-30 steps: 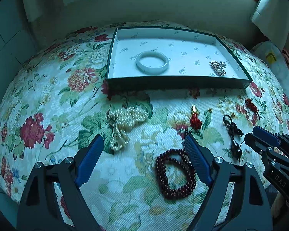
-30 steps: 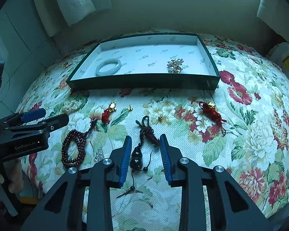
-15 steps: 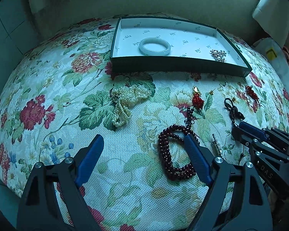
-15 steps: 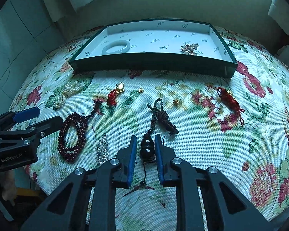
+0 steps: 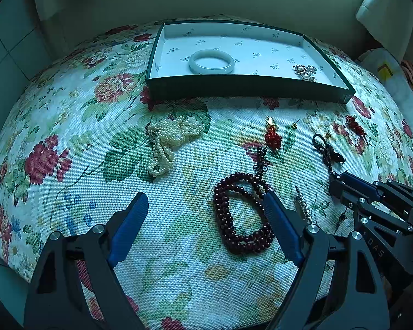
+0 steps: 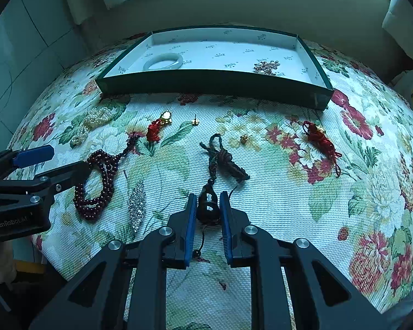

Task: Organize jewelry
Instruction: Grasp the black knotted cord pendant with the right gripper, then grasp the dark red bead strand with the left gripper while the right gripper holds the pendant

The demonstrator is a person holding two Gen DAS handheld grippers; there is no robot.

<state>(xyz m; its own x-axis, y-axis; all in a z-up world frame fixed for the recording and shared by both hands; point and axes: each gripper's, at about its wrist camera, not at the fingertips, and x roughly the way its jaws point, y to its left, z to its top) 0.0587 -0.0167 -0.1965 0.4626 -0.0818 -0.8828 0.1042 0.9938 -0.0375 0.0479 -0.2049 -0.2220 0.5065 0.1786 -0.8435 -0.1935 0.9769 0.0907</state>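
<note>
A green tray [image 5: 247,86] [image 6: 214,85] at the back holds a pale bangle [image 5: 211,61] [image 6: 163,61] and a pearl brooch [image 5: 305,71] [image 6: 267,66]. On the floral cloth lie a pearl strand [image 5: 168,140], a dark red bead string [image 5: 242,214] [image 6: 96,184], a red knot charm [image 5: 272,134] [image 6: 158,128] and a black cord pendant [image 6: 208,203]. My right gripper [image 6: 208,206] is shut on the pendant's dark stone. My left gripper [image 5: 203,214] is open, its right finger beside the bead string.
A second red tassel charm [image 6: 322,140] lies at the right. A glittery silver piece [image 6: 137,206] lies between the beads and the pendant. Small gold studs [image 6: 194,121] sit near the tray. The cloth's front edge drops off close to both grippers.
My right gripper has closed from open onto the pendant's dark stone. Both grippers have pulled back and up a little from the tray.
</note>
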